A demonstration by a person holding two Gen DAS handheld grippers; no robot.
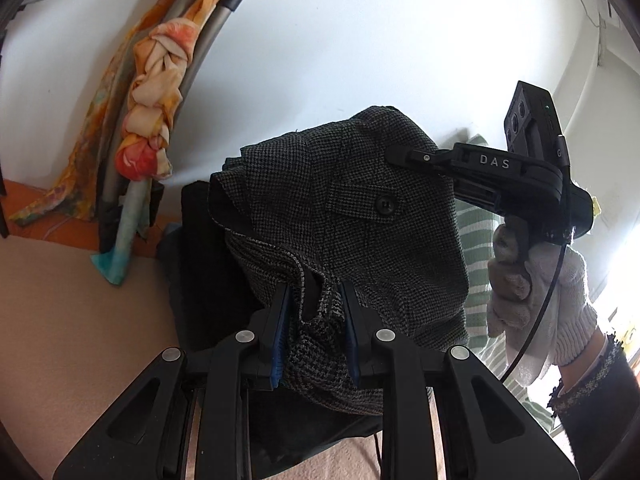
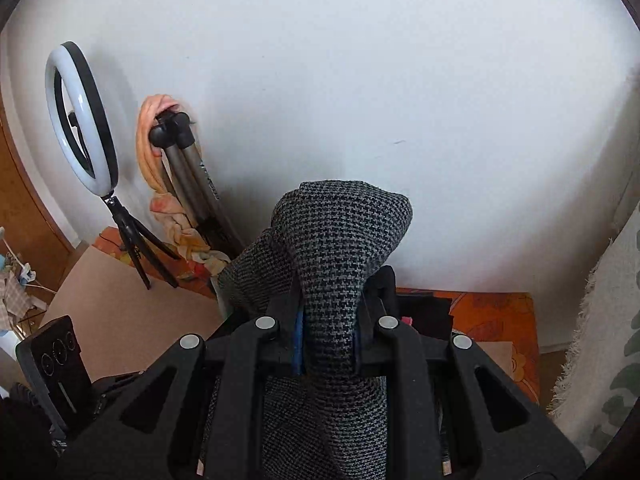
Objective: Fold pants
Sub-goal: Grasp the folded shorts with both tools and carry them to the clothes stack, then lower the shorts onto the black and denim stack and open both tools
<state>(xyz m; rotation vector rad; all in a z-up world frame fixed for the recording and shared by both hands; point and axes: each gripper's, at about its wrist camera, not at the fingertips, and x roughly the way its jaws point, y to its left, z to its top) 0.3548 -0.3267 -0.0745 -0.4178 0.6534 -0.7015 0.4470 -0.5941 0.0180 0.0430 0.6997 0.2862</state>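
The pants [image 1: 360, 216] are grey houndstooth cloth with a buttoned pocket, held up in the air in front of a white wall. My left gripper [image 1: 314, 300] is shut on a bunched edge of the cloth. My right gripper [image 2: 328, 320] is shut on a thick fold of the same pants [image 2: 340, 240], which bulges up past the fingertips. In the left wrist view the right gripper [image 1: 404, 156] reaches in from the right, held by a white-gloved hand [image 1: 532, 292], its tip on the upper cloth.
A tripod with an orange patterned scarf [image 1: 148, 120] leans on the wall at left. A ring light [image 2: 80, 120] on a small tripod stands beside it. A tan surface [image 1: 80, 320] lies below, with an orange patterned cloth [image 2: 500, 320] by the wall and a striped green cloth [image 1: 476, 240] at right.
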